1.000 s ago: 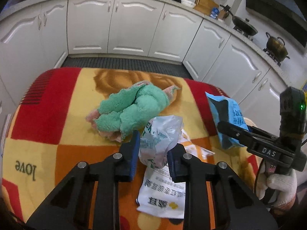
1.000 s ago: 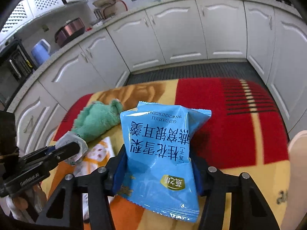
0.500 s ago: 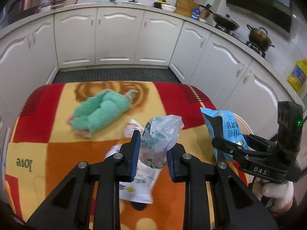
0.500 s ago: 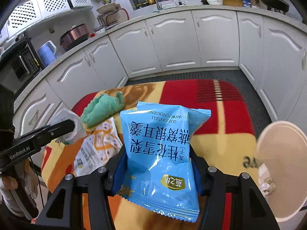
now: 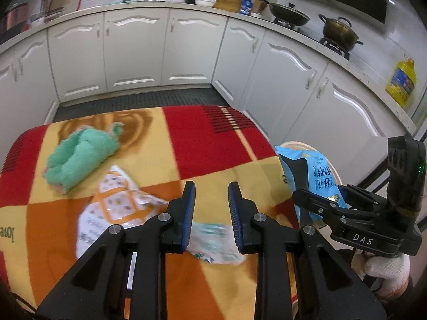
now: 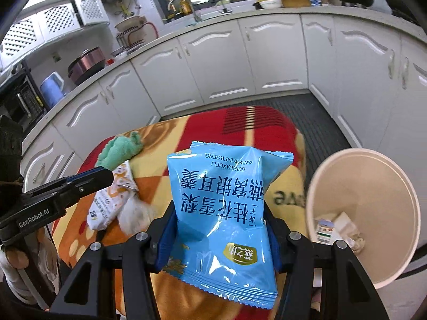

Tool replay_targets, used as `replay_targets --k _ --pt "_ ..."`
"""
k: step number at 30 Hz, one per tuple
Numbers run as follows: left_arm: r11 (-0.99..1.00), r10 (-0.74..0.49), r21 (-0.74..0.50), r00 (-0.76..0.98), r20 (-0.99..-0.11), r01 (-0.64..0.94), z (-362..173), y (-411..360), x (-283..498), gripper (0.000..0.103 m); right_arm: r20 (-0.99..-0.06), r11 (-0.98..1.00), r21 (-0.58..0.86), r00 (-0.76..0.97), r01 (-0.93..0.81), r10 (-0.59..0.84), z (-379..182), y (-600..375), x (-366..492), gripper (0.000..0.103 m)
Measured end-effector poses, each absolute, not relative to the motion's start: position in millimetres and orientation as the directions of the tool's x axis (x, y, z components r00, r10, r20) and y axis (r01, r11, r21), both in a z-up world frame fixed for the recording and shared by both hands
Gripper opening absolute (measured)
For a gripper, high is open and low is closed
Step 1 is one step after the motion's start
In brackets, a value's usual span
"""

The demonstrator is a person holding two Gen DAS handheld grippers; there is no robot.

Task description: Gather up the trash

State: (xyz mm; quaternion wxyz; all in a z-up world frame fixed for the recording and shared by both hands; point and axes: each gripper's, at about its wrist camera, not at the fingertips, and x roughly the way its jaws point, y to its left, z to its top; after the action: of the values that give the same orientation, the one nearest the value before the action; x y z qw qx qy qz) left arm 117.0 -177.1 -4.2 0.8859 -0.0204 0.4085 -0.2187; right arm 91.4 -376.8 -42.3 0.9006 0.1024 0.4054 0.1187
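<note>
Right gripper (image 6: 218, 213): jaws clamped on the lower half of the sky-blue foil snack packet with dark print (image 6: 226, 181), which stands upright between them. The packet looks light, puffy and slick. A hold across the flat middle, as here, seems safer than one on the crimped edge. It hangs above the tabletop edge, just beside the round cream waste bucket (image 6: 373, 176), which has a few scraps at the bottom.

Left gripper (image 5: 211, 189): jaws drawn in to a narrow slot, with nothing between the pads. The crumpled clear-and-white plastic wrapper (image 5: 213, 242) shows blurred below them. It is not gripped, and whether it is resting on the cloth I cannot tell. It is very light, soft and slippery, so best pinched at the bunched middle.

1 flat white-and-orange printed packet (image 5: 114, 208) lies further out on the red, yellow and orange blanket-covered tabletop (image 5: 208, 138). It is thin and floppy, so take an edge. The rolled mint-green fluffy cloth (image 5: 80, 157) lies beyond, near the far side.
</note>
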Motion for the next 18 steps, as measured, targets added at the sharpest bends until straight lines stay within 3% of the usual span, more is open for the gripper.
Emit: replay_targets --k 13,15,16,17,18 --pt "0.881 -0.443 -0.262 0.491 -0.75 0.395 -14 -193 122 0.024 -0.705 0.945 0.314 0.645 -0.089 0.295 -51 -408 84 0.055" --pt "0.871 -0.456 -0.274 0.464 -0.759 0.407 -17 -193 119 0.036 -0.705 0.944 0.318 0.644 -0.087 0.296 -52 -409 84 0.055" --pt "0.871 -0.452 -0.271 0.455 -0.767 0.409 -21 -193 117 0.058 -0.704 0.943 0.321 0.644 -0.085 0.298 -53 -410 84 0.055" --pt "0.872 -0.451 -0.273 0.448 -0.772 0.408 -25 -193 116 0.072 -0.704 0.942 0.326 0.644 -0.083 0.3 -53 -410 84 0.055" --pt "0.871 -0.452 -0.28 0.436 -0.778 0.404 -32 -192 115 0.073 -0.703 0.941 0.33 0.643 -0.082 0.303 -53 -412 84 0.055"
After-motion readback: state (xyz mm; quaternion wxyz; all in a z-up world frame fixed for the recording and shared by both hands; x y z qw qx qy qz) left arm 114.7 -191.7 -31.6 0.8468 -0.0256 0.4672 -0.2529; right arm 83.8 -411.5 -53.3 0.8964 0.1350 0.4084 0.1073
